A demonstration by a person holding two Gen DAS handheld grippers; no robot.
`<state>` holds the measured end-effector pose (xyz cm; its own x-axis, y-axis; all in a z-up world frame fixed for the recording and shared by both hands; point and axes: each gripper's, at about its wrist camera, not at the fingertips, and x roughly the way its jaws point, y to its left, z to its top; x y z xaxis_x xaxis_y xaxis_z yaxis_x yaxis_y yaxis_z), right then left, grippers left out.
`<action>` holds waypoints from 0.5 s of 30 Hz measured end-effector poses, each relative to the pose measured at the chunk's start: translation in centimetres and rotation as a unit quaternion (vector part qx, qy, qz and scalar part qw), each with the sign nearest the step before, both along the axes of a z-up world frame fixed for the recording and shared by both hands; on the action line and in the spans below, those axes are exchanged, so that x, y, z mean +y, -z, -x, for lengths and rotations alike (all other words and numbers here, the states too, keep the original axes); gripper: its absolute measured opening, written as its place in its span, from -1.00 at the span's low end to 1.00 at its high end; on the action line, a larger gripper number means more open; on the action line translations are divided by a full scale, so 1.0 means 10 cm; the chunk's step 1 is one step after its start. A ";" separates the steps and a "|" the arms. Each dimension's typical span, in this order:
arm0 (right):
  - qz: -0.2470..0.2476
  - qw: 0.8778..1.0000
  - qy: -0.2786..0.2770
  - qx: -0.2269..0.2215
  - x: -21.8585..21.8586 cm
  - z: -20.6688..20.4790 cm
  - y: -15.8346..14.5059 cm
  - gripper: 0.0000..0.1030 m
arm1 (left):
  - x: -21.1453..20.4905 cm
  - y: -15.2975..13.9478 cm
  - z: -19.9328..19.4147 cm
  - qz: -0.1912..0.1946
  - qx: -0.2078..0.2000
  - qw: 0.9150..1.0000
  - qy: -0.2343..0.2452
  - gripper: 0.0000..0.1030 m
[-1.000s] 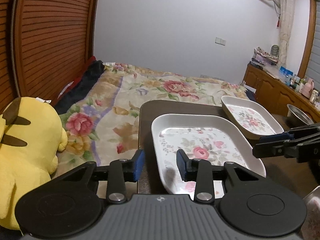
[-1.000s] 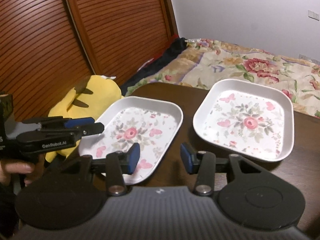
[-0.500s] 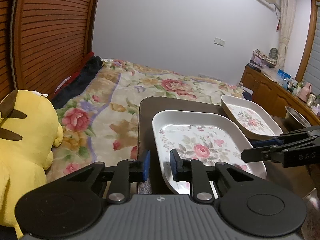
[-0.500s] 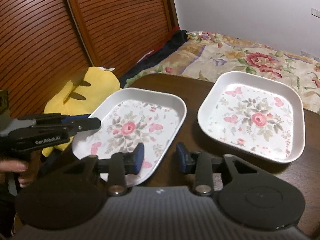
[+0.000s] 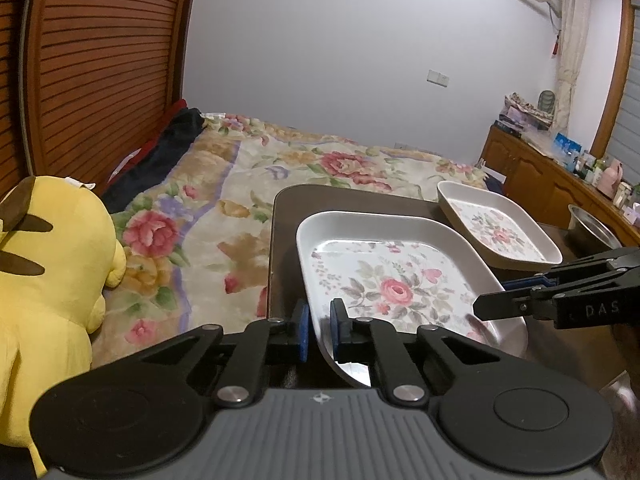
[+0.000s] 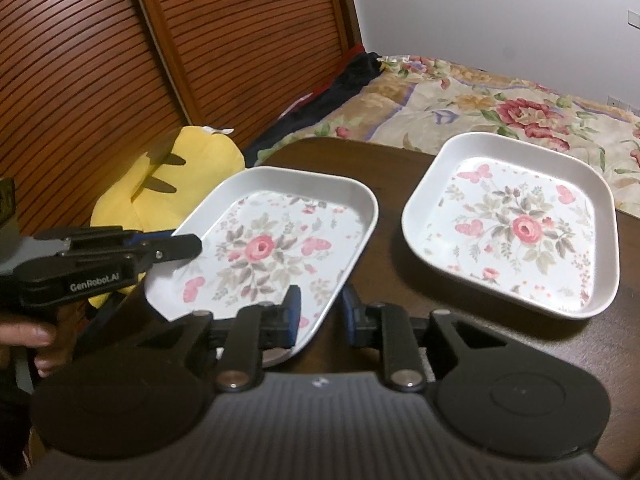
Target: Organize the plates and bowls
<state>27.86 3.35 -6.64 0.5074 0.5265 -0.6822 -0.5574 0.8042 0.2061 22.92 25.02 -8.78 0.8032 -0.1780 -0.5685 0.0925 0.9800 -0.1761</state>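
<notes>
Two white floral plates lie on a dark brown table (image 5: 288, 216). The near plate (image 5: 396, 280) (image 6: 272, 248) has my left gripper (image 5: 319, 332) shut on its rim at the near left corner; in the right wrist view that gripper (image 6: 192, 246) shows at the same corner. My right gripper (image 6: 320, 312) straddles the plate's opposite rim, still open, with a dark gap beside the right pad. In the left wrist view it (image 5: 480, 308) comes in from the right. The far plate (image 5: 496, 232) (image 6: 516, 232) sits untouched.
A yellow plush toy (image 5: 48, 264) (image 6: 176, 168) sits left of the table, beside slatted wooden doors. A bed with a floral cover (image 5: 260, 168) lies behind. At the far right are a metal bowl (image 5: 588, 224) and a cluttered wooden dresser (image 5: 532, 176). A hand (image 6: 32, 336) holds the left gripper.
My left gripper's jaws have narrowed from wide open to shut on the near plate's rim. The right gripper has moved in over the opposite rim, its jaws narrowing.
</notes>
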 end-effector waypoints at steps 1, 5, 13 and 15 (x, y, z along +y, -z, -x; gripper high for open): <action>0.003 1.000 0.000 -0.001 0.00 0.00 0.00 -0.67 | 0.00 -0.01 0.00 -0.001 0.001 1.000 -0.002 -0.78; 0.003 1.000 -0.006 0.004 -0.03 0.01 -0.03 -0.67 | -0.02 -0.05 0.04 -0.003 0.003 1.000 -0.004 -0.78; -0.012 1.000 0.001 -0.022 -0.17 0.18 -0.23 -0.67 | -0.11 -0.24 0.21 -0.004 -0.013 1.000 0.006 -0.78; -0.015 1.000 0.003 -0.028 -0.21 0.24 -0.28 -0.68 | -0.15 -0.30 0.26 -0.005 -0.020 1.000 0.009 -0.78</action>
